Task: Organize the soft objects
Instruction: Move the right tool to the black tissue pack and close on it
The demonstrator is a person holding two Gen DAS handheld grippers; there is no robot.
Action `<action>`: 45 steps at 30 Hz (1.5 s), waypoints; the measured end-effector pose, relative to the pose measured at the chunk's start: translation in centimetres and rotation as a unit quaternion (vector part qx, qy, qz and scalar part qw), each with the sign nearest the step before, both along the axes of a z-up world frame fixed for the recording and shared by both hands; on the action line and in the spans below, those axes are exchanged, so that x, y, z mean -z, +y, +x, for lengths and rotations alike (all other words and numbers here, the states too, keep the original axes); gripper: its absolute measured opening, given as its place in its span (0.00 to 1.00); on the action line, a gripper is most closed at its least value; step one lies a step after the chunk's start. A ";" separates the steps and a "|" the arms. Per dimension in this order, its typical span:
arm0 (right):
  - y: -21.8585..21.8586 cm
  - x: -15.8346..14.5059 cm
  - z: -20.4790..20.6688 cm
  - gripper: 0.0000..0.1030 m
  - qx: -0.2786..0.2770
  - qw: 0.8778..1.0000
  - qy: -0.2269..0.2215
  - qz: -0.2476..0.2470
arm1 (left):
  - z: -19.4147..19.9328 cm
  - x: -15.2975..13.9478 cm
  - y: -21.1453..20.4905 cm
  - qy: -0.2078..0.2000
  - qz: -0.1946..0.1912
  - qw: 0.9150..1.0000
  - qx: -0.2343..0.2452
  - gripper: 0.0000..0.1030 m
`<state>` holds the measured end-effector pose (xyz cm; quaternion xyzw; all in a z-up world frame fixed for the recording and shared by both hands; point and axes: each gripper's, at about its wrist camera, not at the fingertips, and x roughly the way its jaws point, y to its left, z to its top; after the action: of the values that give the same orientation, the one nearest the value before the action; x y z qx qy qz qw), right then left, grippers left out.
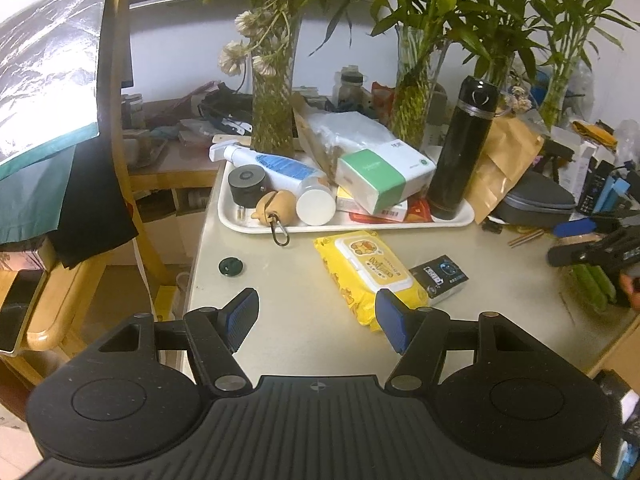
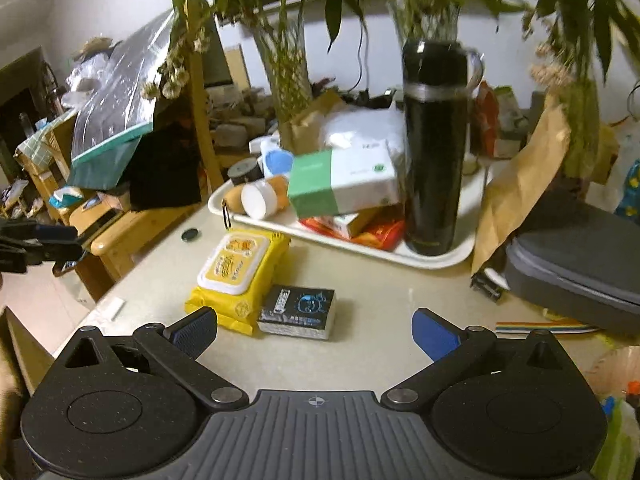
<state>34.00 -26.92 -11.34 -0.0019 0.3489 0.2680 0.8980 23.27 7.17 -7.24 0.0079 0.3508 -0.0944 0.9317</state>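
A yellow wet-wipes pack (image 1: pixel 366 272) lies on the pale table, in front of a white tray (image 1: pixel 256 226). A small black tissue packet (image 1: pixel 440 278) lies beside its right side. On the tray lies a green-and-white tissue pack (image 1: pixel 382 176). My left gripper (image 1: pixel 316 322) is open and empty, hovering just short of the wipes pack. My right gripper (image 2: pixel 316 332) is open and empty, above the table just short of the black packet (image 2: pixel 298 312) and the wipes pack (image 2: pixel 238 276). The tray (image 2: pixel 436 262) and tissue pack (image 2: pixel 340 182) show behind.
The tray also holds a black thermos (image 1: pixel 462 148), a white bottle (image 1: pixel 280 166), a black round speaker (image 1: pixel 248 184) and a tan toy (image 1: pixel 274 206). Vases of plants (image 1: pixel 274 112) stand behind. A grey case (image 2: pixel 580 260), a brown paper bag (image 2: pixel 520 188) and a wooden chair (image 1: pixel 116 160) flank the table.
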 end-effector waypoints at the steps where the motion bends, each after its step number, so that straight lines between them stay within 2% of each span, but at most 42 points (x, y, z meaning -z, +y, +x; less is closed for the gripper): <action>1: 0.1 0.4 0.4 1.00 -0.004 1.000 0.003 -0.003 | 0.1 0.0 0.0 0.002 -0.001 1.000 0.000 0.62; 13: 3.3 4.6 4.2 0.99 -0.052 0.998 0.012 -0.045 | 0.8 0.6 0.3 0.035 -0.024 0.999 -0.006 0.62; 16: 4.2 5.6 5.1 0.92 -0.061 0.996 0.017 -0.059 | 1.0 0.6 0.4 0.040 -0.026 0.999 -0.009 0.62; 21: 5.7 6.9 6.4 0.92 -0.083 0.995 0.024 -0.056 | 1.3 0.7 0.3 0.044 -0.031 0.998 -0.008 0.62; 29: 7.7 8.3 8.7 0.92 -0.055 0.996 0.045 -0.050 | 1.6 1.2 -0.1 0.054 -0.021 0.998 -0.004 0.62; 34: 9.1 8.5 9.1 0.92 -0.049 0.996 0.043 -0.061 | 1.8 1.4 -0.1 0.059 -0.020 0.998 -0.007 0.62; 36: 9.5 8.5 9.0 0.92 -0.048 0.995 0.038 -0.079 | 1.8 1.5 0.0 0.063 -0.019 0.998 -0.007 0.62; 39: 9.7 8.5 8.9 0.92 -0.042 0.990 0.028 -0.130 | 1.9 1.6 0.0 0.066 -0.020 0.998 -0.007 0.62; 45: 9.1 8.0 9.0 0.91 -0.015 0.985 0.024 -0.169 | 1.9 1.5 0.0 0.068 -0.024 0.997 -0.007 0.62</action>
<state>43.02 -17.82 -19.30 -0.1522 0.4104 0.2187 0.8721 25.13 7.18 -8.77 -0.0238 0.4106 -0.0965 0.9064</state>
